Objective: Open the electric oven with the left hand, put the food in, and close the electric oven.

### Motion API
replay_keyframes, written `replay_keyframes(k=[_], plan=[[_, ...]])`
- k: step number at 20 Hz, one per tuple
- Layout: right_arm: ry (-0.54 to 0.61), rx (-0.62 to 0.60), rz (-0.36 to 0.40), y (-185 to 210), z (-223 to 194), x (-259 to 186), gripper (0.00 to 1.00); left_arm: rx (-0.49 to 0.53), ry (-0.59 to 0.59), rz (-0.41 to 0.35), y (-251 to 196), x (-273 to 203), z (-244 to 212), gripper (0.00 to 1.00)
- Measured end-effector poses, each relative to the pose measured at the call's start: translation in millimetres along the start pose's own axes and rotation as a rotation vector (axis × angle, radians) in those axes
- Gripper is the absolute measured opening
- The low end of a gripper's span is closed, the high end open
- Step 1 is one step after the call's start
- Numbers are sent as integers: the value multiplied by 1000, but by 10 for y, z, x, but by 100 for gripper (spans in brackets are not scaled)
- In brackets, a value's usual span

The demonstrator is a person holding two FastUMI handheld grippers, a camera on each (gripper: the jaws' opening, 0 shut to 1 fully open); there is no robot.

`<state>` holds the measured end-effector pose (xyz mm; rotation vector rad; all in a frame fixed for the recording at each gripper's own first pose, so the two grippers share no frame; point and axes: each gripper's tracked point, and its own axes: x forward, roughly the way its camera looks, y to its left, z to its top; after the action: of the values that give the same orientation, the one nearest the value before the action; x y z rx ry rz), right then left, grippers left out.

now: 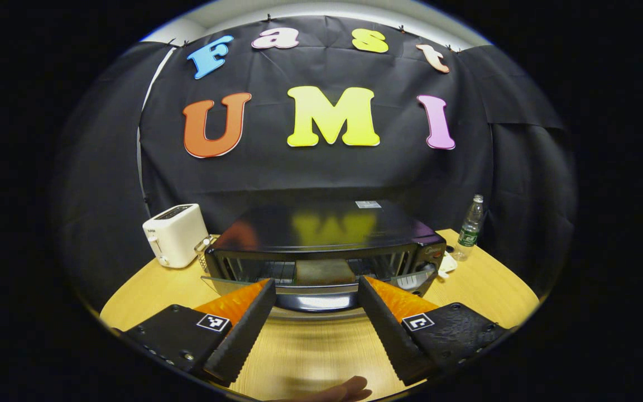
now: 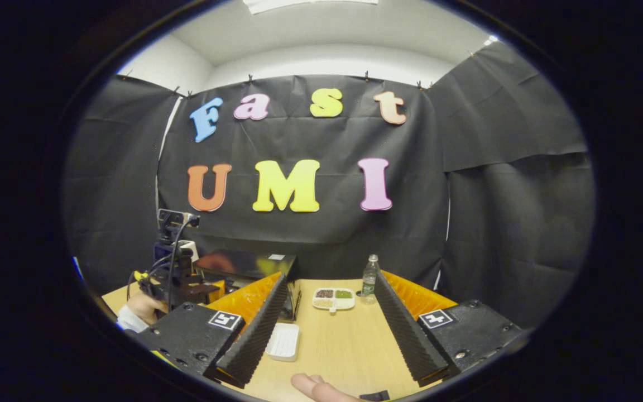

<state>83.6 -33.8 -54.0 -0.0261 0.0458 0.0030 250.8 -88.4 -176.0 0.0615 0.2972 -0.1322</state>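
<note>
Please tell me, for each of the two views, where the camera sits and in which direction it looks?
Left gripper view: rides the left gripper, facing the electric oven, door partly open; a fingertip below.
Right gripper view: rides the right gripper, facing the divided tray; a fingertip below.
Shared: oven, water bottle, table.

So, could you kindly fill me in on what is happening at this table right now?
A person is working an electric oven on a round wooden table with two handheld grippers. The left gripper is open in front of the oven, whose door hangs down open, with something flat on the rack inside. The right gripper is open and empty farther back, facing a divided food tray and a water bottle. A white toaster stands beside the oven.
</note>
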Motion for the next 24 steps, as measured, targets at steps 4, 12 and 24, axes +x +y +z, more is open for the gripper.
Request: replay_keyframes(k=[4, 12, 24], plan=[[-13, -23, -3, 12, 67, -199, 100, 2, -15, 4, 9, -225, 108, 96], [-21, 4, -21, -57, 87, -503, 100, -9, -123, -9, -96, -1185, 454, 96], [-54, 55, -53, -113, 227, -682, 90, -39, -304, 32, 31, -2745, 971, 95]])
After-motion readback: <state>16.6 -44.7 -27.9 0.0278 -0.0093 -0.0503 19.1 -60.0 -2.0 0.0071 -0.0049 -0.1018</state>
